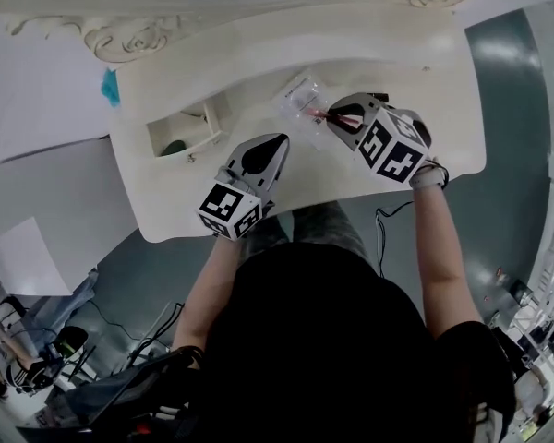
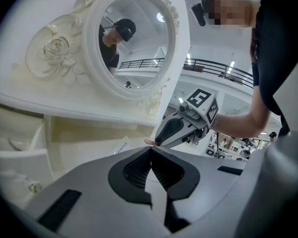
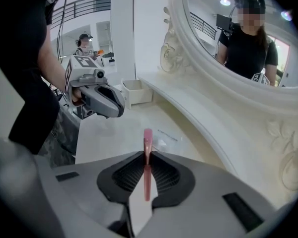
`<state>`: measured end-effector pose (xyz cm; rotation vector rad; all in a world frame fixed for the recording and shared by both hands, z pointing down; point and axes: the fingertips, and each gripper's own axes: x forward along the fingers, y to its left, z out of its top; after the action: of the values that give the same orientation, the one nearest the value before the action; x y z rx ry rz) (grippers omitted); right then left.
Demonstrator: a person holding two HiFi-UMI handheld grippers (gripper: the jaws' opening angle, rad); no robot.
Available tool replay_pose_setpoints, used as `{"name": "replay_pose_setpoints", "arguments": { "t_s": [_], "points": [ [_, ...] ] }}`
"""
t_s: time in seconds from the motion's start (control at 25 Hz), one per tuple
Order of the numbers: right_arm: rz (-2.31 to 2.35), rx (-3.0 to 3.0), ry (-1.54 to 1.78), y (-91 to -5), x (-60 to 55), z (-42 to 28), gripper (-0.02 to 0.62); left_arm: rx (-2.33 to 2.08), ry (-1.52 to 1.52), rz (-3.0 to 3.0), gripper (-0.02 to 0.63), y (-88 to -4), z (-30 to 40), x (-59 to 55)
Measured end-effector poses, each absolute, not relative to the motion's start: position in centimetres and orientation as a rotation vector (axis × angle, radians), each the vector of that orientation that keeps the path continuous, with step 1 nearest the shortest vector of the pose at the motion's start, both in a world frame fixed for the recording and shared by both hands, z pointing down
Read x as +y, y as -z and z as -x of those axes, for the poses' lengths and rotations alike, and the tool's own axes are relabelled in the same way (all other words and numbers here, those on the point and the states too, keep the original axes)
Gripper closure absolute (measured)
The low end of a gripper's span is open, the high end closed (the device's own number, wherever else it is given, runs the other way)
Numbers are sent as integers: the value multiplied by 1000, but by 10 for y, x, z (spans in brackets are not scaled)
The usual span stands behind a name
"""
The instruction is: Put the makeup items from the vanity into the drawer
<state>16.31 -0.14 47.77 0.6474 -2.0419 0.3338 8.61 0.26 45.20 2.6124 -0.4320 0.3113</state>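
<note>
The carry step is in hand. The right gripper [image 3: 147, 154] has its jaws clamped on a slim pink makeup stick [image 3: 147, 139], which stands up between the pads. It is held off the vanity top [image 1: 166, 192], well to the right of the open drawer [image 1: 180, 129]. The left gripper [image 2: 150, 150] sits between the drawer and the stick, its jaws together on nothing. A clear packet [image 1: 300, 98] lies on the top to the right of the drawer, just beside the stick.

Next, I judge, the stick must travel left across the top to the drawer and be let go over its opening. The left gripper stands in that path, so either it gives way or the right one passes behind it. The drawer's mouth looks narrow, with raised walls. Something dark [image 1: 174, 148] lies inside, possibly another item, though the view is too small to tell. The vanity's front edge runs near the drawer, leaving little room on that side.
</note>
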Motion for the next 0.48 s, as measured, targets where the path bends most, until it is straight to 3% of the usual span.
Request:
{"name": "replay_pose_setpoints", "arguments": {
  "t_s": [0.48],
  "points": [
    [-489,-2127,-203,-454,-30,-63,537,-619,-250,-2569,592,-442,-11,-9]
  ]
}}
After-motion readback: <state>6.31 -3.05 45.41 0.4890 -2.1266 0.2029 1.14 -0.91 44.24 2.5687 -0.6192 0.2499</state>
